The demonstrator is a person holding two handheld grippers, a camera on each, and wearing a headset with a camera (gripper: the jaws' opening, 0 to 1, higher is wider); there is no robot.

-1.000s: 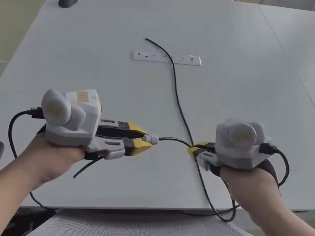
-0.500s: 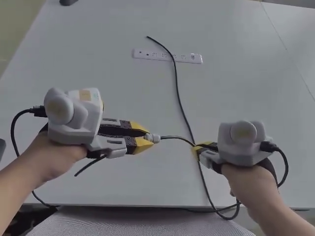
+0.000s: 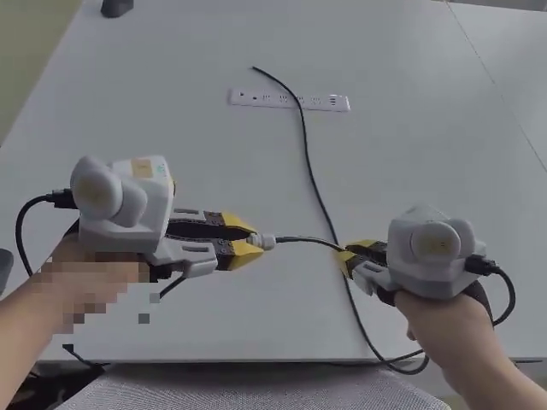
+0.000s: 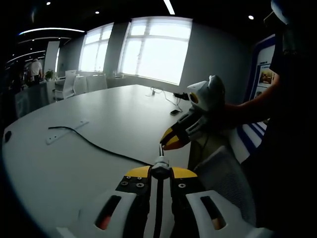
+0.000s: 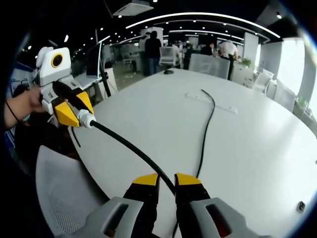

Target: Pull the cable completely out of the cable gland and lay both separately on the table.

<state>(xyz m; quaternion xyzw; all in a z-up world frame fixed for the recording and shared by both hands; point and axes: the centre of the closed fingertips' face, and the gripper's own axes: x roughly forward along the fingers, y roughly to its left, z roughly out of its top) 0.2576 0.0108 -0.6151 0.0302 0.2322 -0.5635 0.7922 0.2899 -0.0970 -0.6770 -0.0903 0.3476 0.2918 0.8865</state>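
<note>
The left gripper (image 3: 246,243) is clamped on the pale cable gland (image 3: 264,243), which sticks out past its yellow tips and is held clear above the table (image 3: 171,128). In the left gripper view the gland (image 4: 160,162) sits right at the jaw tips. The black cable (image 3: 299,241) leaves the gland and crosses the short gap to the right gripper (image 3: 347,255), whose jaws are pinched narrowly onto it. The right gripper view shows the cable (image 5: 130,147) running straight into the slit between the jaws, so it is not yet out of the gland. Beyond the right gripper a long black run lies on the table and crosses over a white power strip (image 3: 289,100), ending just past it. More black line trails toward the near edge, and I cannot tell whether it is the same cable. A mesh chair (image 3: 239,391) stands against the near edge, and a dark object (image 3: 116,7) sits at the far corner.
</note>
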